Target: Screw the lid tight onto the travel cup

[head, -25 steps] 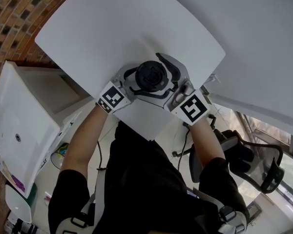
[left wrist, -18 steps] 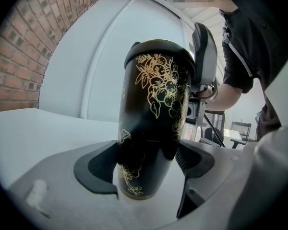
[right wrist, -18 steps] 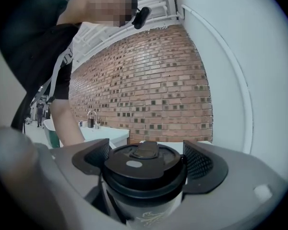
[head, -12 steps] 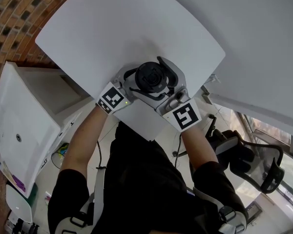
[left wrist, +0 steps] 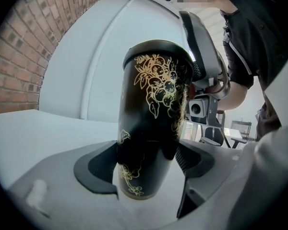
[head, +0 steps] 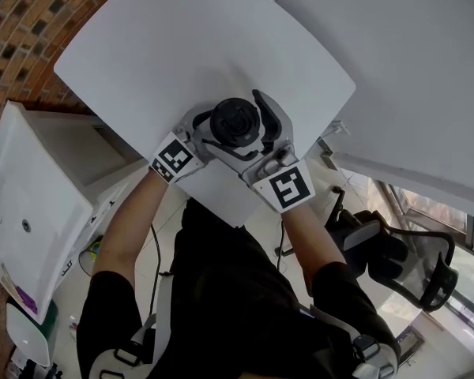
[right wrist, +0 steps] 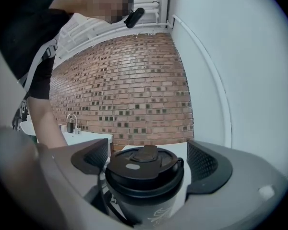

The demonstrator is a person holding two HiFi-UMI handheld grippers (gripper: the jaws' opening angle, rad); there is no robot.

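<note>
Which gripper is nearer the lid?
Right. The right gripper has its jaws on the lid itself; the left gripper grips the travel cup low on its body, below the lid.

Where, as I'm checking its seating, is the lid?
The lid sits atop the travel cup near the table's front edge in the head view, between the right gripper's jaws; the left gripper clamps the cup's body.

The cup [left wrist: 151, 128] is glossy black with gold leaves and berries; its lid [right wrist: 144, 169] is plain black. The table [head: 182, 46] is white, the wall [right wrist: 129, 90] red-brown brick with pale mortar.
</note>
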